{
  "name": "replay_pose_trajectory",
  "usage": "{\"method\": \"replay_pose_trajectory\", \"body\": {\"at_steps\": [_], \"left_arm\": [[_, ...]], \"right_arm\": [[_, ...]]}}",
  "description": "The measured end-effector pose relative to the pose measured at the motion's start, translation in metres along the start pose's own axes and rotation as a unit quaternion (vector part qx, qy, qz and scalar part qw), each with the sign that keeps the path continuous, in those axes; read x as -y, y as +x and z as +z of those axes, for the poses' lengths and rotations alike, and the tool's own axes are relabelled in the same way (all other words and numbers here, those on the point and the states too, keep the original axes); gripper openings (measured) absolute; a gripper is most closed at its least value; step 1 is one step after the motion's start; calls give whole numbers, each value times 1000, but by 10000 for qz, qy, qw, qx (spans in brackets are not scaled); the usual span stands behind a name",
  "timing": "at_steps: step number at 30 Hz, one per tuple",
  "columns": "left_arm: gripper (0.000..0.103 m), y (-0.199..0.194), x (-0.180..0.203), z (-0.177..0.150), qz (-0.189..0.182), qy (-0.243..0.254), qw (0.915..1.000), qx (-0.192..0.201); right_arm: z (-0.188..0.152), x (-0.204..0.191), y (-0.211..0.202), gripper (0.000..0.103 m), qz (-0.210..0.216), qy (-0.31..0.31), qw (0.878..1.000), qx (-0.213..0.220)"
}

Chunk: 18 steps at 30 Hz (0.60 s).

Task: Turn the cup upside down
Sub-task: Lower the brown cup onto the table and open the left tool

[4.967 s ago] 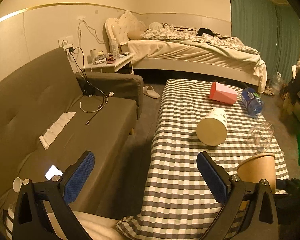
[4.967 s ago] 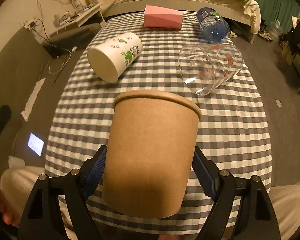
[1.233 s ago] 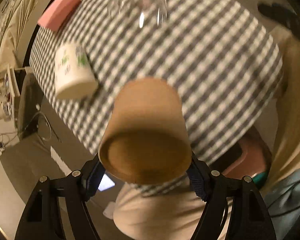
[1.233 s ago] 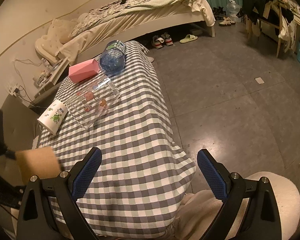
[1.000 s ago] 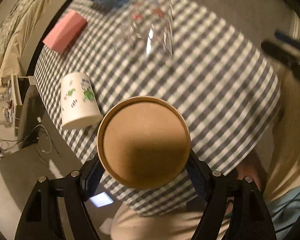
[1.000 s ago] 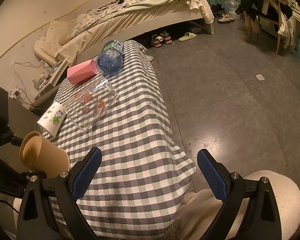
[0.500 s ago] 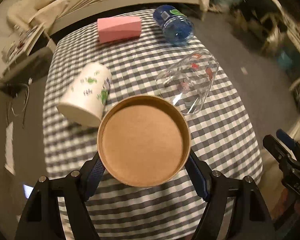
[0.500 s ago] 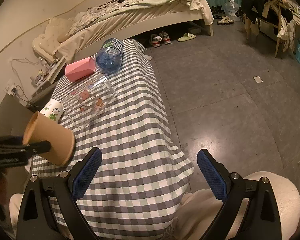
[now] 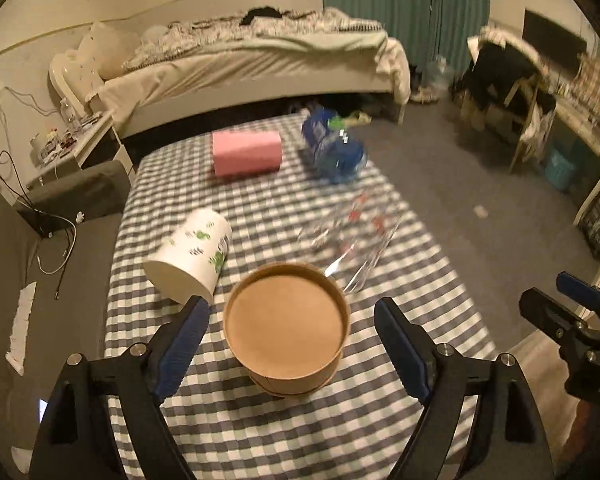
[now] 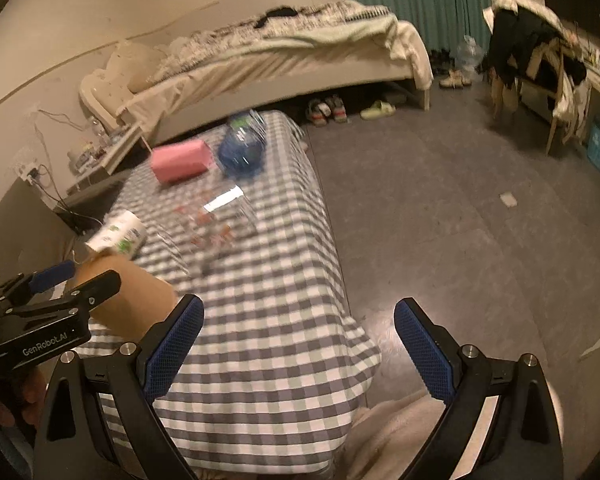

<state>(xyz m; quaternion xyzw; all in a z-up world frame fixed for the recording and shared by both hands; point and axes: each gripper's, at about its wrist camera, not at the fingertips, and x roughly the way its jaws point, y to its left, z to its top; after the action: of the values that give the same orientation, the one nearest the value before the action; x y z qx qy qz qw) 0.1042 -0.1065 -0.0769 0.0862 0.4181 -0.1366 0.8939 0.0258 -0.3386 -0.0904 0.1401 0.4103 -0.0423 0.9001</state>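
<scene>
A brown paper cup point(image 9: 286, 330) stands upside down on the checked tablecloth point(image 9: 260, 432), its flat base facing up. My left gripper point(image 9: 290, 346) is open, its blue pads apart on either side of the cup without touching it. In the right wrist view the cup point(image 10: 128, 304) shows at the left edge, with the left gripper point(image 10: 60, 280) around it. My right gripper point(image 10: 298, 346) is open and empty, off the table's right front corner.
A white leaf-print cup point(image 9: 190, 256) lies on its side left of the brown cup. A clear glass point(image 9: 350, 240) lies on its side behind it. A pink box point(image 9: 246, 153) and a blue bottle point(image 9: 334, 149) lie at the far end. A sofa point(image 9: 28, 280) is on the left.
The left gripper, which held the inverted brown cup, has set it on the cloth and opened. The view has tilted up toward the bed. The right gripper stayed open.
</scene>
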Motion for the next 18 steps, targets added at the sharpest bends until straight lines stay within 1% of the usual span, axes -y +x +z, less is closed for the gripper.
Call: {"method": "replay_pose_trajectory", "body": {"at_steps": [4, 6, 10, 12, 14, 16, 18], "left_arm": [[87, -39, -10, 1, -182, -282, 9988, 368], [87, -65, -17, 2, -184, -436, 9966, 673], [87, -111, -34, -5, -101, -720, 9890, 1288], [87, -129, -41, -13, 78, -821, 9850, 1517], [87, -138, -46, -21, 279, -862, 9825, 1626], [88, -141, -50, -32, 394, -900, 9808, 1686], [91, -139, -55, -42, 463, -978, 9800, 1669]], "right_arm": [[11, -17, -34, 97, 11, -256, 9989, 405], [16, -27, -55, 97, 64, -353, 9973, 641], [23, -46, -91, 97, 175, -548, 9922, 1103], [23, -59, -103, 97, 236, -698, 9889, 1292], [21, -69, -109, 97, 264, -834, 9862, 1402], [16, -77, -108, 97, 289, -931, 9849, 1429], [7, -83, -104, 97, 315, -974, 9851, 1380]]}}
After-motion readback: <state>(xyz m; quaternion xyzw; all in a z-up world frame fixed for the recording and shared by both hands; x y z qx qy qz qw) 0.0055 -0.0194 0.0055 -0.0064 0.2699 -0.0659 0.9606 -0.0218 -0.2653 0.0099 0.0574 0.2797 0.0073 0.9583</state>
